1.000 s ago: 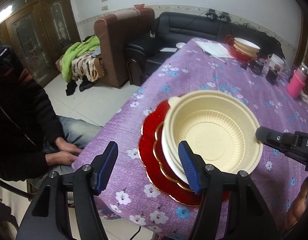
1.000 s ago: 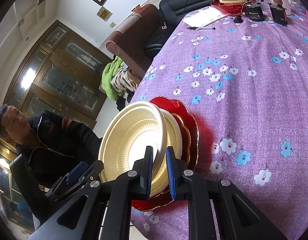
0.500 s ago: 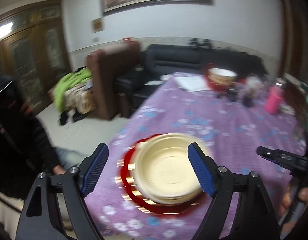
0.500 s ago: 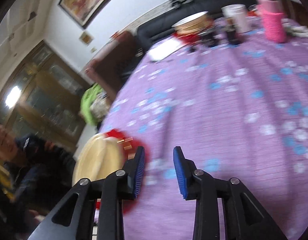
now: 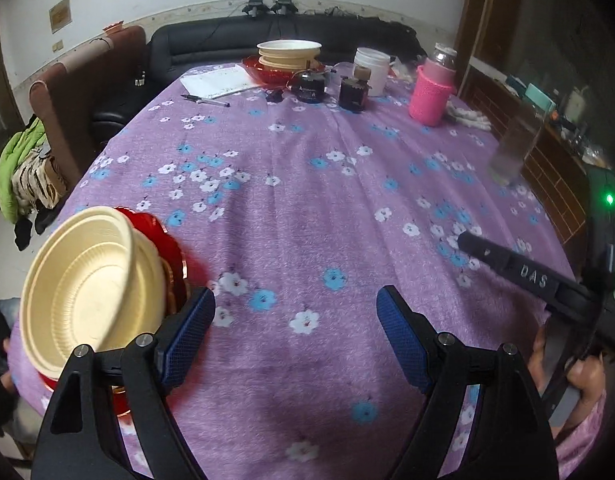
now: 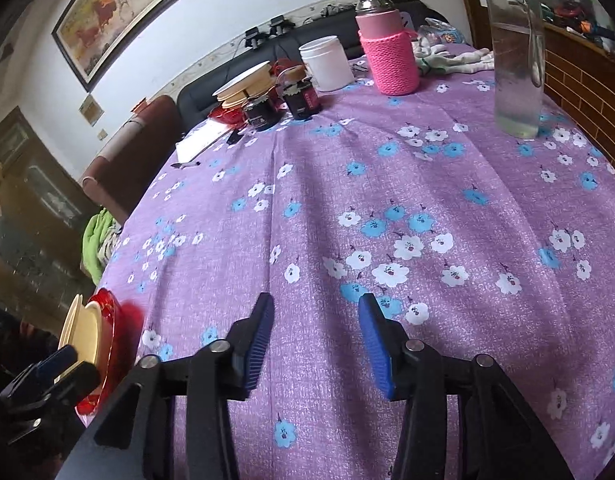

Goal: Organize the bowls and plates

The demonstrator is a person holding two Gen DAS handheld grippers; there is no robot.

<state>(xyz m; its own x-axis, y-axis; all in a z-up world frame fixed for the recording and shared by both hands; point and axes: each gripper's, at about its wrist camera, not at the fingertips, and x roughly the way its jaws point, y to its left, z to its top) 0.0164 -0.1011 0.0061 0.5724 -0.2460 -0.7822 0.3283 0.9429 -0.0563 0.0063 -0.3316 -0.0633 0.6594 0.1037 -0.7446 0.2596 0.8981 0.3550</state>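
Note:
A cream bowl (image 5: 83, 288) sits nested on cream plates and red plates (image 5: 169, 248) at the table's near left edge. My left gripper (image 5: 295, 316) is open over bare cloth to the right of that stack, nothing between its blue pads. A second stack of cream bowls (image 5: 289, 54) on a red plate stands at the far end. In the right wrist view my right gripper (image 6: 315, 332) has its jaws opening over the cloth with nothing between them; the near stack (image 6: 87, 332) lies far left. The right gripper's finger (image 5: 507, 264) shows at the left view's right edge.
The purple flowered tablecloth (image 5: 307, 200) covers the table. At the far end stand two dark jars (image 5: 351, 94), a white tub (image 5: 371, 64), a pink-sleeved bottle (image 5: 431, 88), paper and a pen (image 5: 205, 100). A clear glass (image 6: 515, 60) stands at right. A seated person is at the left edge.
My right gripper let go of the cream bowl's rim and opened. Both grippers swung right, away from the near stack, and the left one opened wider.

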